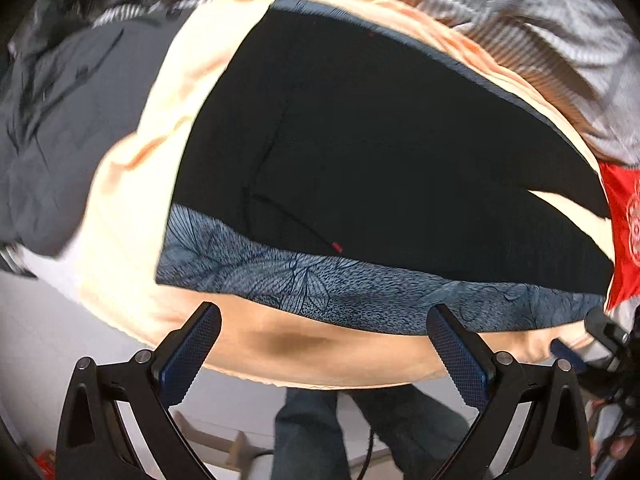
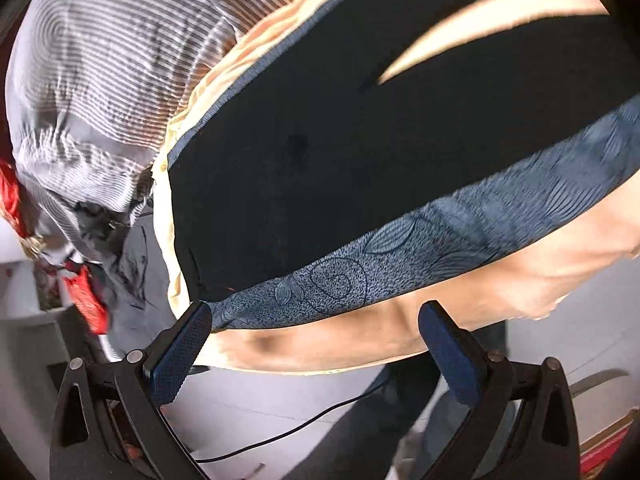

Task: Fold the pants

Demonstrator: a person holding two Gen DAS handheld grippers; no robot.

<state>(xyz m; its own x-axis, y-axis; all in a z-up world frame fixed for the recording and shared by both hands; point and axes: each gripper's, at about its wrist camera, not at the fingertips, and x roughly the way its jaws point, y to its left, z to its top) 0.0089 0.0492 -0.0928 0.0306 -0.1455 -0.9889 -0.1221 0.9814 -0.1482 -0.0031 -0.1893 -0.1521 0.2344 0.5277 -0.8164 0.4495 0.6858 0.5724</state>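
Black pants with a blue-grey patterned side band lie flat on a peach cloth-covered surface. Their two legs split at the right. My left gripper is open and empty, hovering just short of the band's near edge. In the right wrist view the same pants and band fill the frame. My right gripper is open and empty, its left fingertip right at the band's near corner.
A grey garment lies left of the pants, a striped grey cloth behind them, a red cloth at the right. The surface's near edge drops to a pale floor. The person's legs and a cable are below.
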